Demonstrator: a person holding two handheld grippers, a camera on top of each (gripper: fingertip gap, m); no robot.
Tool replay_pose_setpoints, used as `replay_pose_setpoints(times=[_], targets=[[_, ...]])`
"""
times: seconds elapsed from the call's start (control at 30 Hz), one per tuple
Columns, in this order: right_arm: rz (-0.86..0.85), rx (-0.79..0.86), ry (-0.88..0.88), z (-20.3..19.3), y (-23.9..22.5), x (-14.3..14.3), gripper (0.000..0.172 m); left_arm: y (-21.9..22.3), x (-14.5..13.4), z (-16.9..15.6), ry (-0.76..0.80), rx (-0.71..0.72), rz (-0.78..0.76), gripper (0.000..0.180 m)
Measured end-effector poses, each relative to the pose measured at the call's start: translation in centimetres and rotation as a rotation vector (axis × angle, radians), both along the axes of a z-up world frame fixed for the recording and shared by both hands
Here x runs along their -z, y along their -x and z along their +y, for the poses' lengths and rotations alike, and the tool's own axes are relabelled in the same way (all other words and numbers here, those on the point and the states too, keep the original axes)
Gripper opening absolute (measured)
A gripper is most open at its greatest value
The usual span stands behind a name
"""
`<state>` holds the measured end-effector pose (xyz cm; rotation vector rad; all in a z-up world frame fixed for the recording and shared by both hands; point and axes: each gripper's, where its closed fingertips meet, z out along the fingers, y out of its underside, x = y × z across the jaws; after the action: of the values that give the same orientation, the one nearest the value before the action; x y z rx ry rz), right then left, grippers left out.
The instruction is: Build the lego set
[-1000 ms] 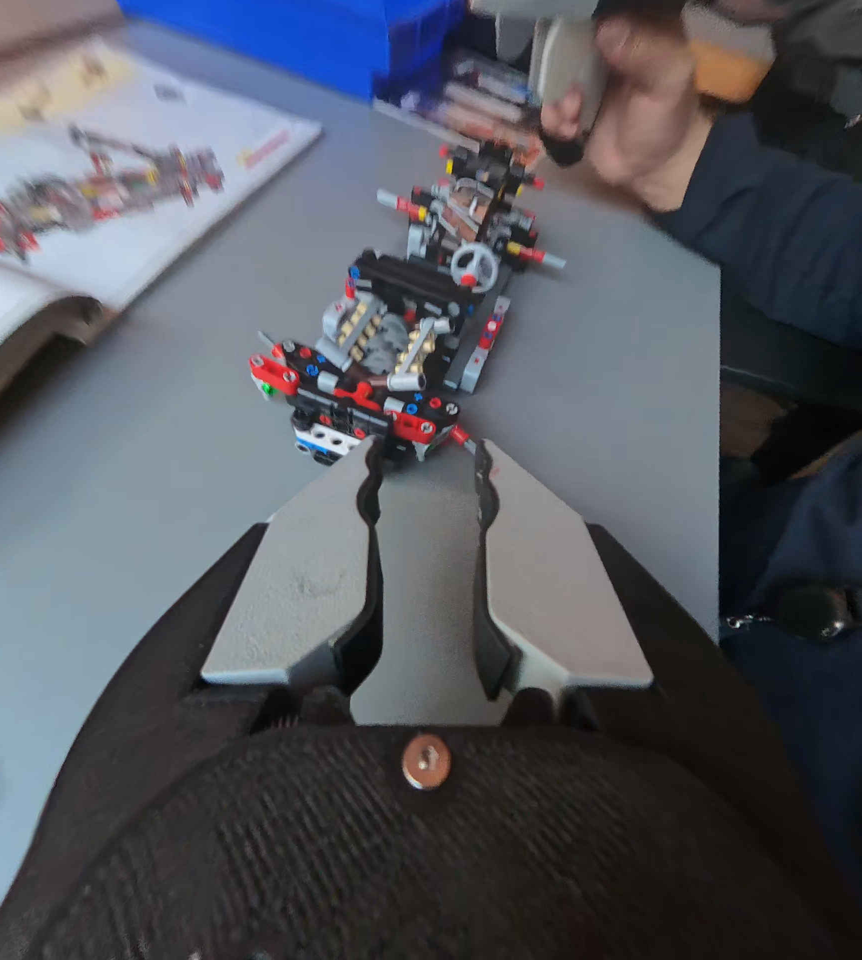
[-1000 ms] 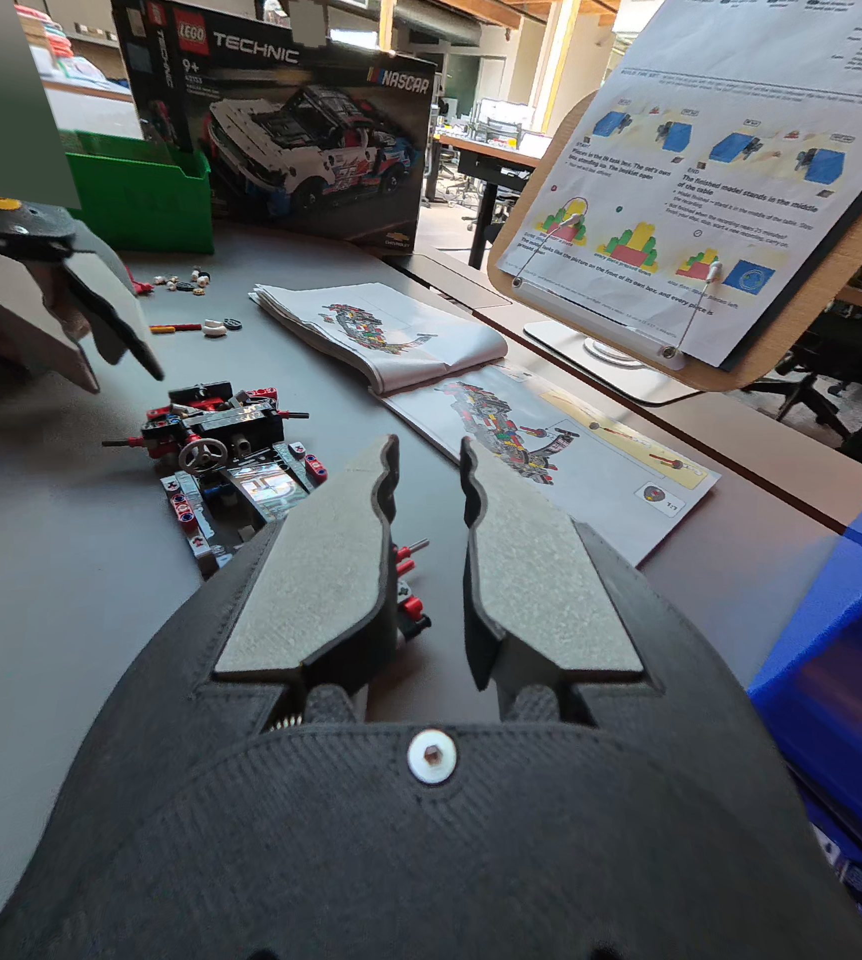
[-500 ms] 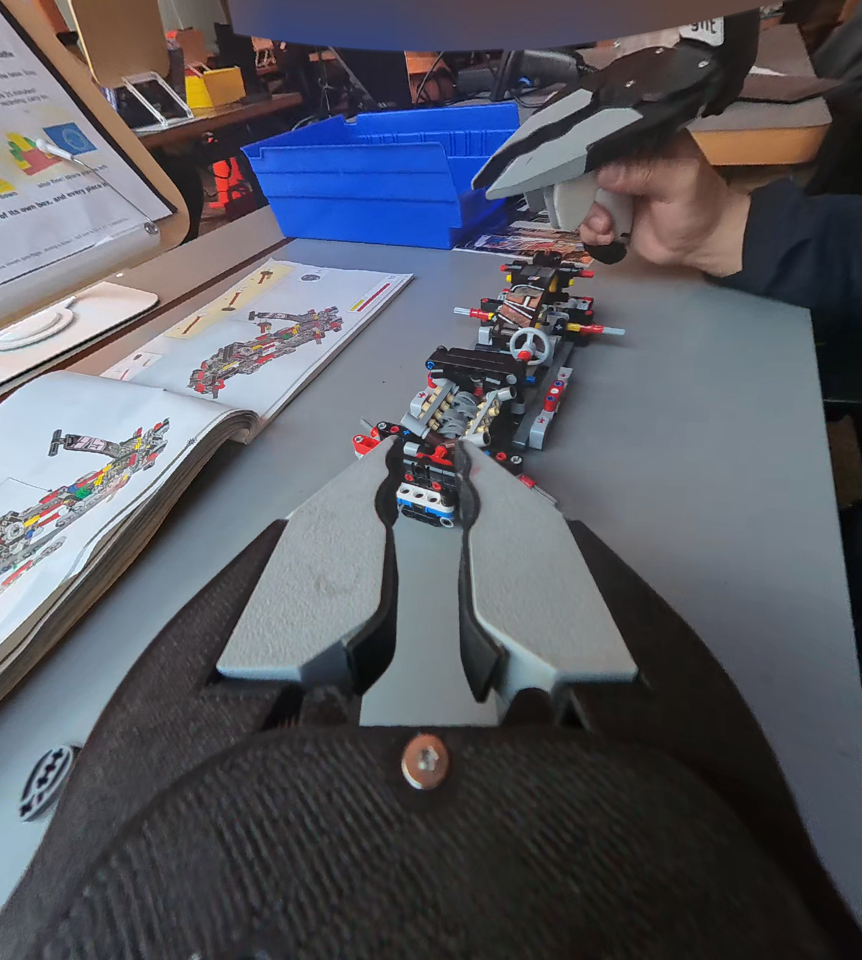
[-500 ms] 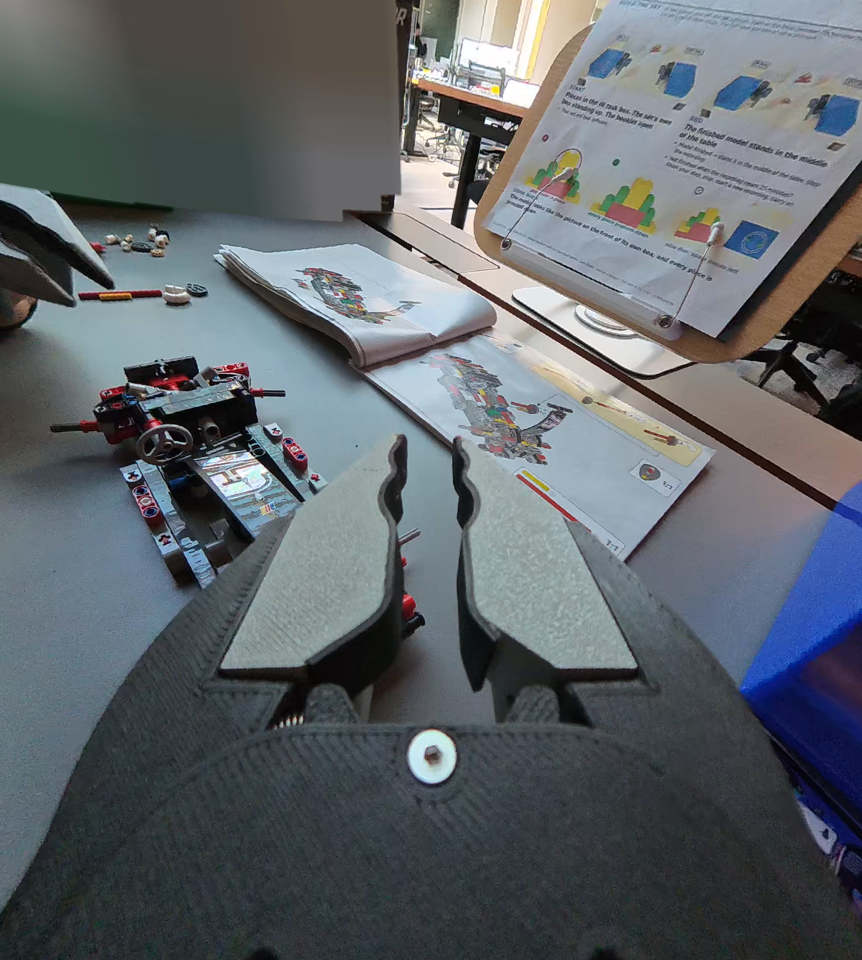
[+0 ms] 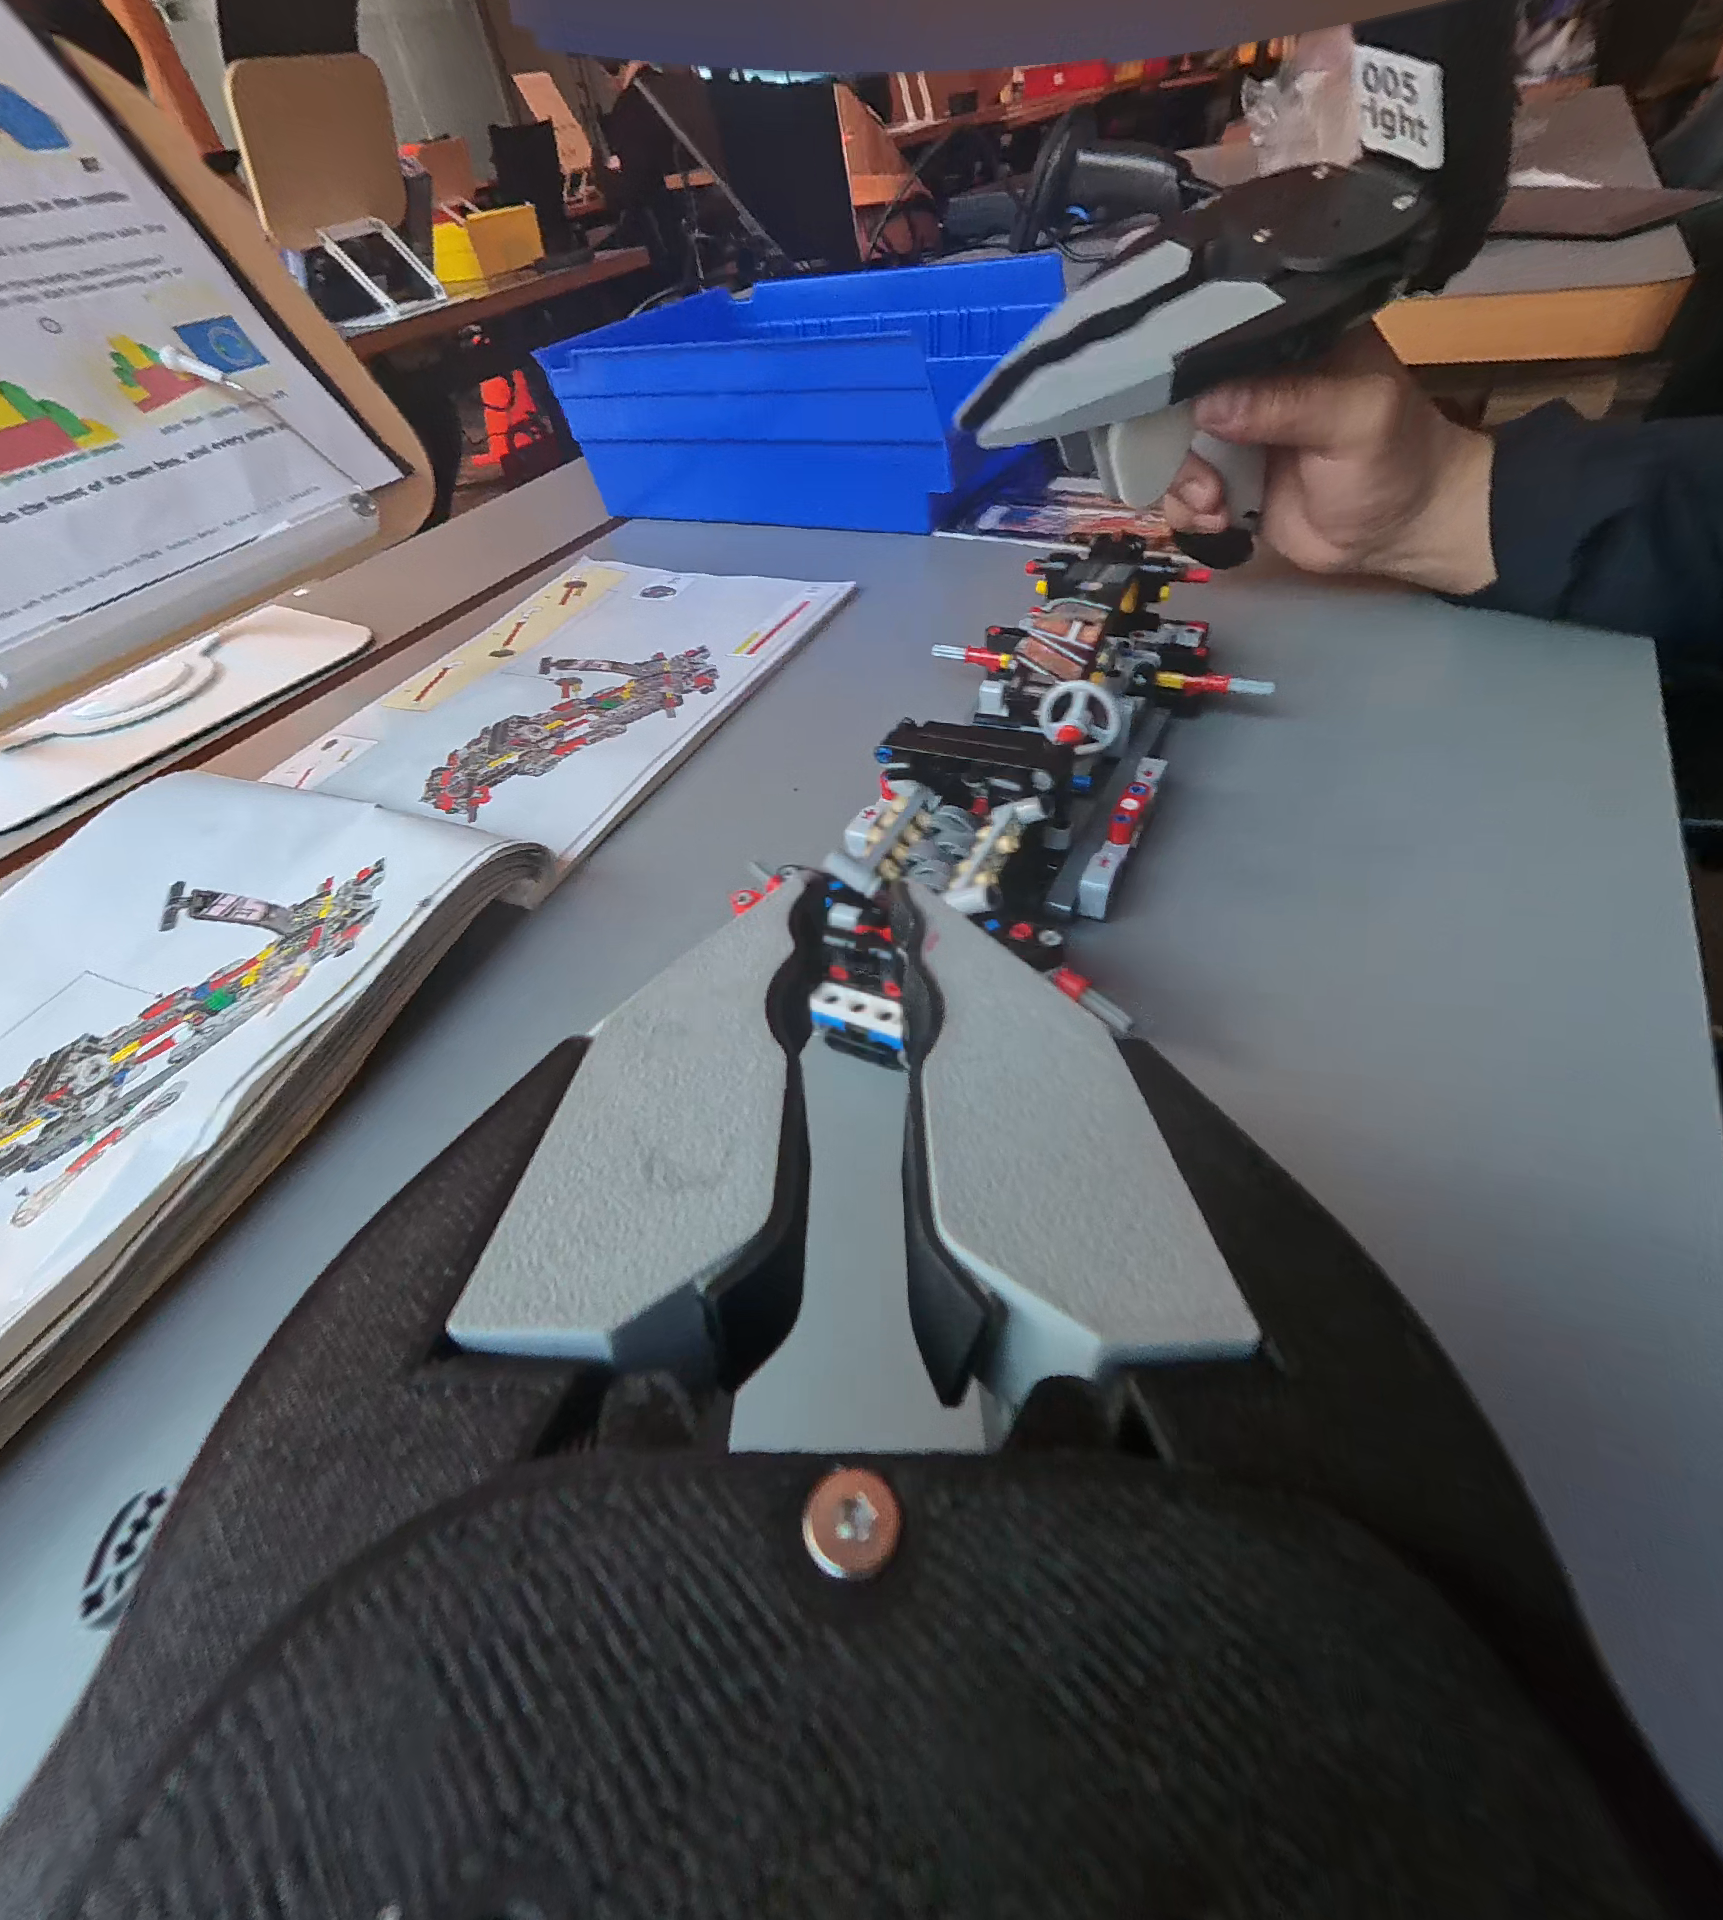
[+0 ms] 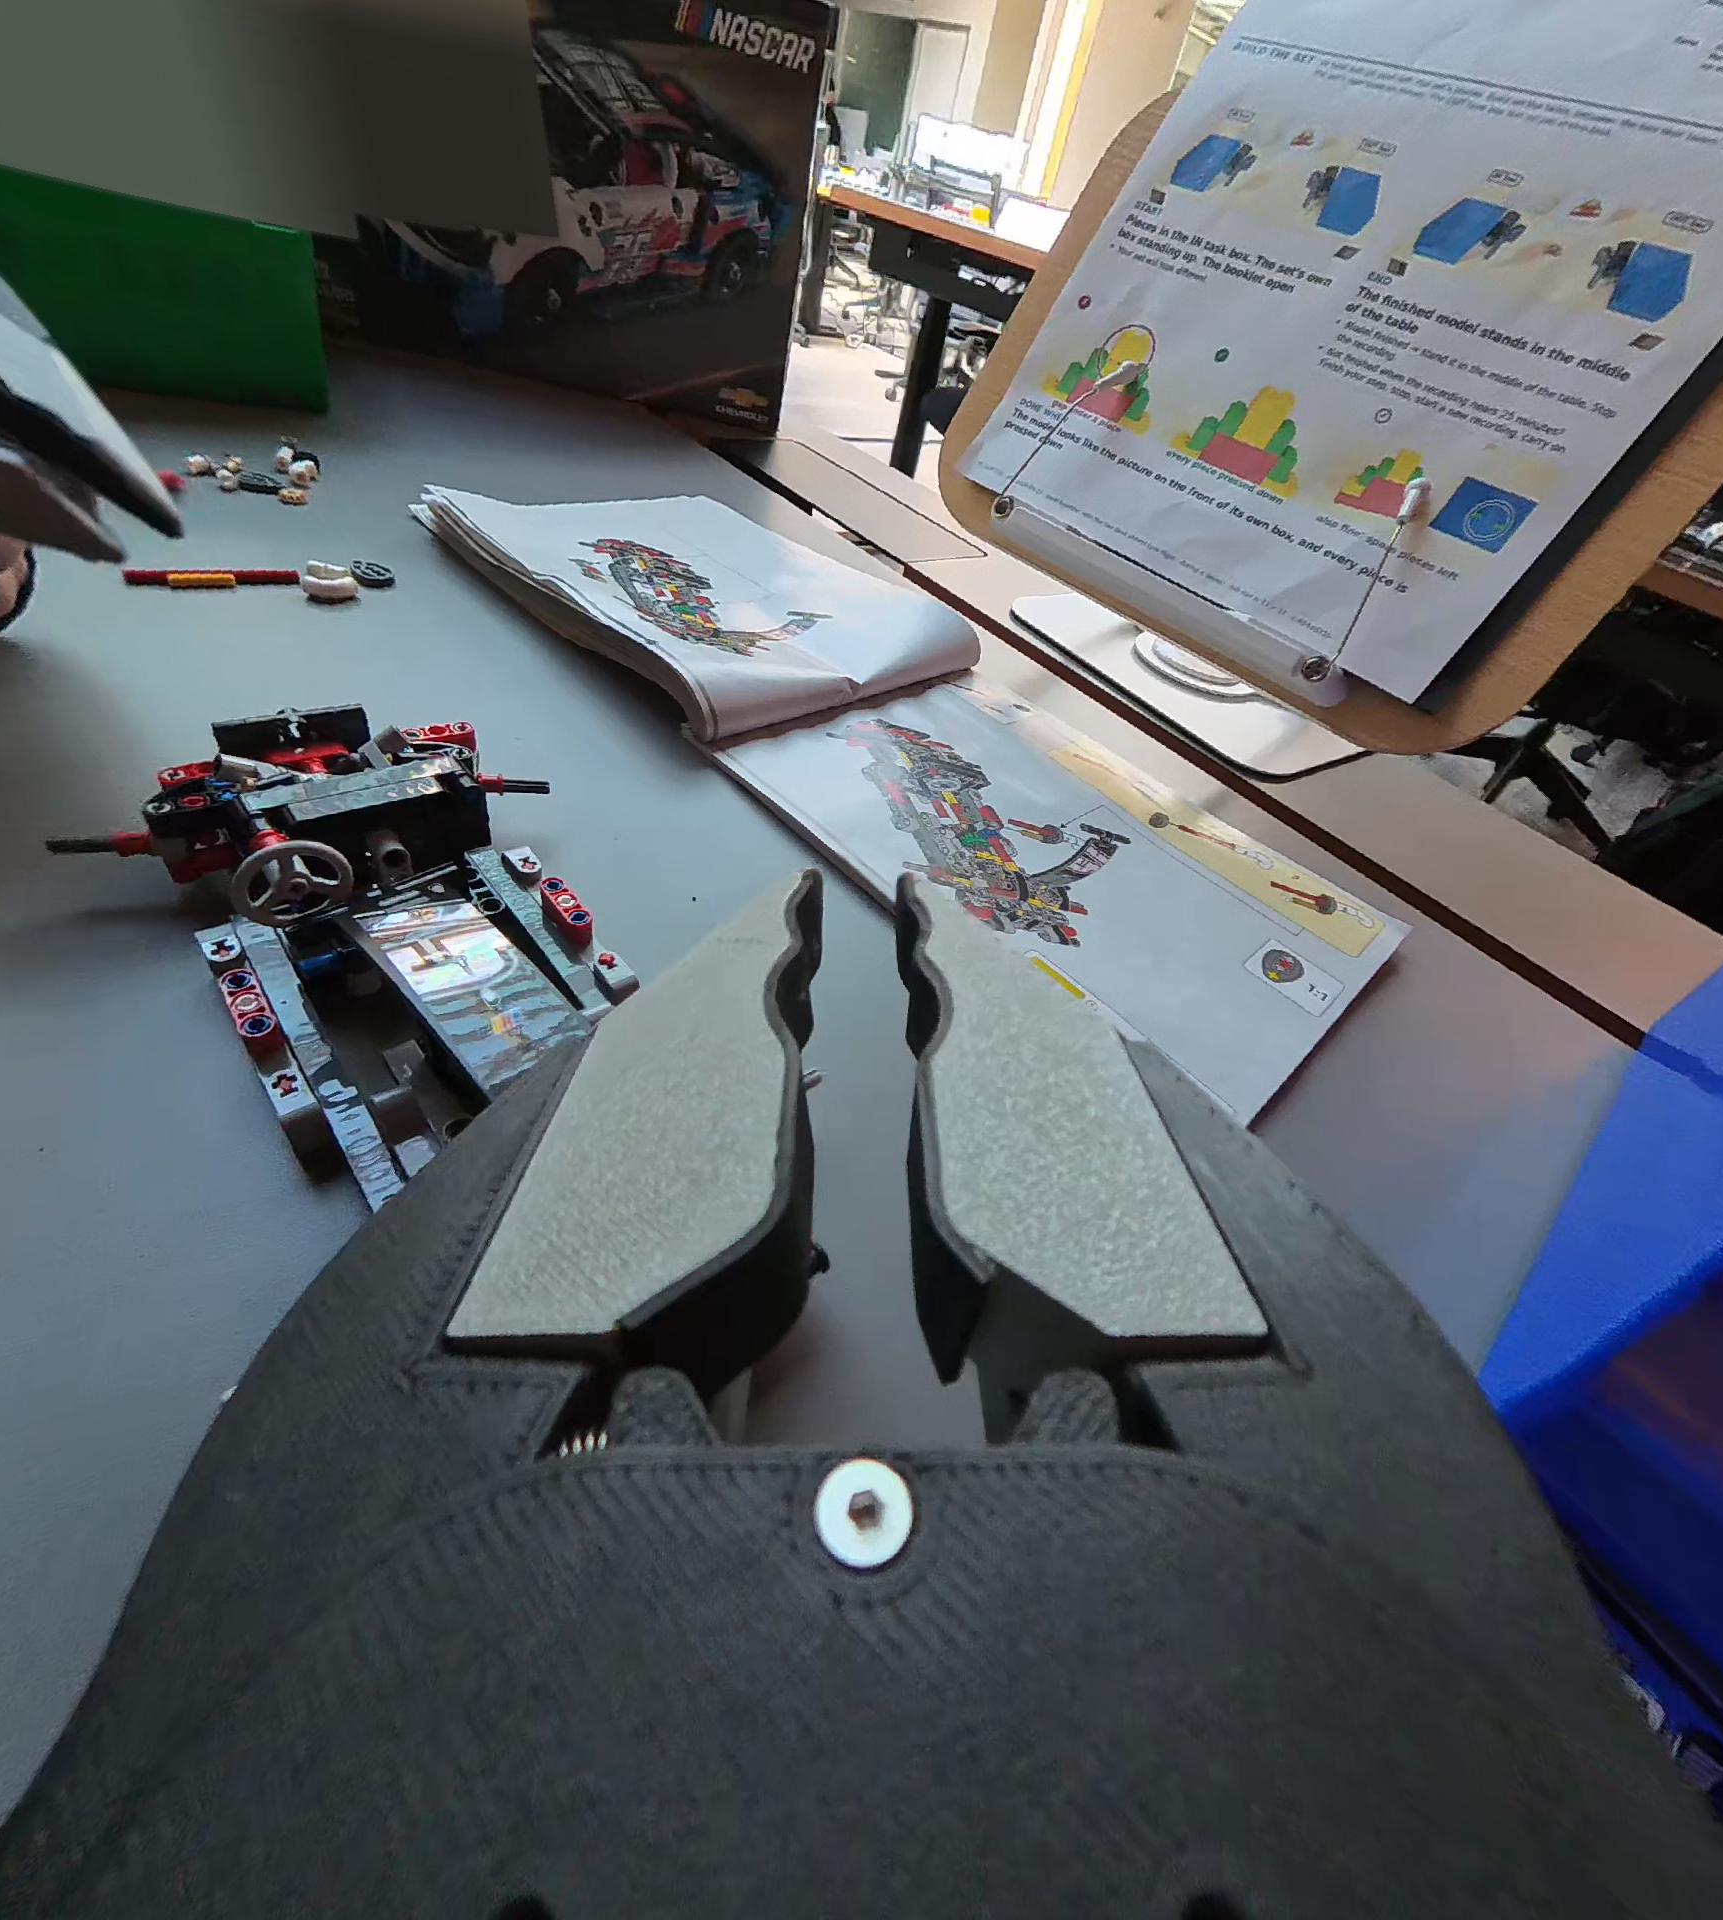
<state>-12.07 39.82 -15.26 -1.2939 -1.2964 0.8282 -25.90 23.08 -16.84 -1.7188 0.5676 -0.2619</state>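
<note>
A long brick-built car chassis (image 5: 1023,790) with a grey steering wheel lies on the grey table (image 5: 1356,1039). My left gripper (image 5: 857,904) hovers over its near end, jaws narrowed to a slim gap. The white and blue end block shows through the gap, and the pads do not press on it. In the right wrist view the left gripper (image 6: 150,520) is in the air beyond the chassis (image 6: 369,862). My right gripper (image 6: 859,894) is open by a narrow gap with nothing between its pads. It is held by a hand above the chassis's far end (image 5: 982,426).
An open instruction booklet (image 5: 213,987) lies left of the chassis. A blue bin (image 5: 784,416) stands at the far end of the table. A wooden stand with a printed sheet (image 6: 1356,364), a car-kit box (image 6: 649,208), a green bin (image 6: 161,281) and loose small pieces (image 6: 244,571) are nearby.
The left jaws narrowed a lot as the gripper tilted up and moved over the chassis's near end. The right jaws narrowed a little. Nothing was taken hold of.
</note>
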Motion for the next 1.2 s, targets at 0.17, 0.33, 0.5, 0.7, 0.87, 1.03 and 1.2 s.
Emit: replay_pose_setpoints(times=[0.17,0.33,0.5,0.7,0.87,1.03,1.2], targets=[[0.074,0.043,0.068,1.1,-0.8,-0.6,0.013,-2.7,0.6,-1.8,0.035,-0.04,0.022,0.007],[0.133,0.097,0.09,1.6,-2.0,-1.5,0.014,4.8,0.6,-3.0,0.113,-0.331,0.093,0.0],[0.142,0.108,0.086,1.7,-2.0,-1.7,0.014,12.5,2.9,-4.0,0.409,-0.422,-0.04,0.023],[0.102,0.093,0.104,1.7,-1.5,-0.7,0.014,13.6,6.3,-2.4,0.541,-0.386,0.035,0.023],[0.11,0.078,0.11,1.5,-1.5,-0.9,0.011,14.5,6.7,-1.2,0.577,-0.398,0.036,0.023],[0.105,0.066,0.101,1.3,-1.4,-0.9,0.011,15.0,7.7,-1.0,0.632,-0.398,0.08,0.008],[0.107,0.057,0.097,1.2,-1.3,-1.0,0.01,14.5,7.7,-1.0,0.626,-0.373,0.081,0.006]])
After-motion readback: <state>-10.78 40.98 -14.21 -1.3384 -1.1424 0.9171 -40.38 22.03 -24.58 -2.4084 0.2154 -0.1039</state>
